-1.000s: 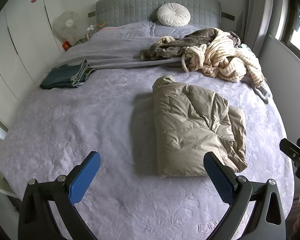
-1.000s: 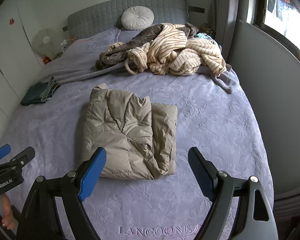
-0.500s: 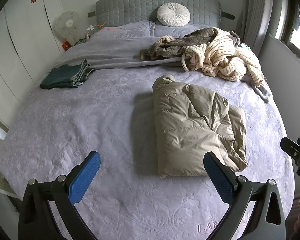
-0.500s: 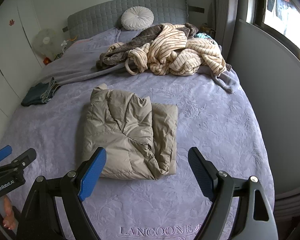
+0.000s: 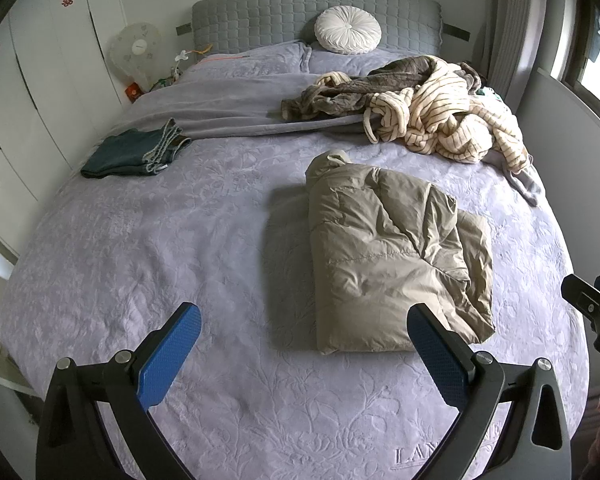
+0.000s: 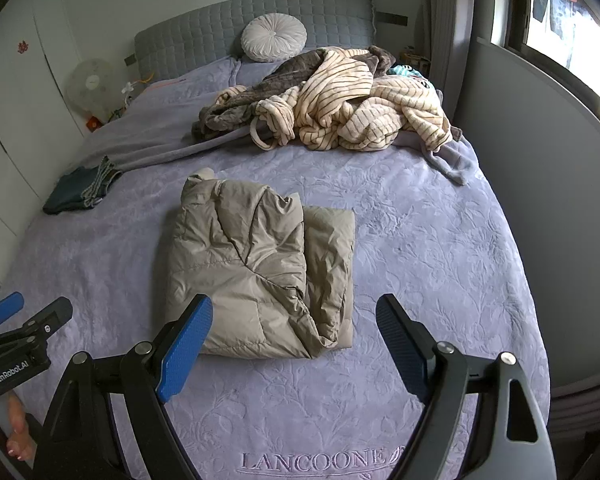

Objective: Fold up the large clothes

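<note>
Both grippers hang above the foot of the bed with jaws spread wide and nothing between them: the left gripper (image 5: 304,328) (image 6: 24,320) and the right gripper (image 6: 294,320) (image 5: 592,304). Just beyond the fingers lies the jacket (image 5: 392,256) (image 6: 260,268), one beige puffer, folded into a rough rectangle on the middle of the bed, touched by neither gripper.

The bed (image 5: 180,240) (image 6: 440,248) wears a lilac embossed cover with "LANCOONE" stitched at its foot. On it, counted: one folded jacket, one folded pair of jeans (image 5: 134,154) (image 6: 80,190) near the left edge, and one loose pile (image 5: 428,120) (image 6: 340,108) of striped cream and grey-brown robes near the head on the right; how many garments are in it cannot be told. One round white cushion (image 5: 348,30) (image 6: 274,36) leans on the grey quilted headboard (image 5: 260,12) (image 6: 188,44). One fan (image 5: 136,50) (image 6: 92,84) stands by the white wardrobe (image 5: 40,80); a window (image 6: 568,28) is on the right.

Against the earlier frames, nothing has shifted noticeably: jacket, jeans and pile lie as before, jaws equally wide.
</note>
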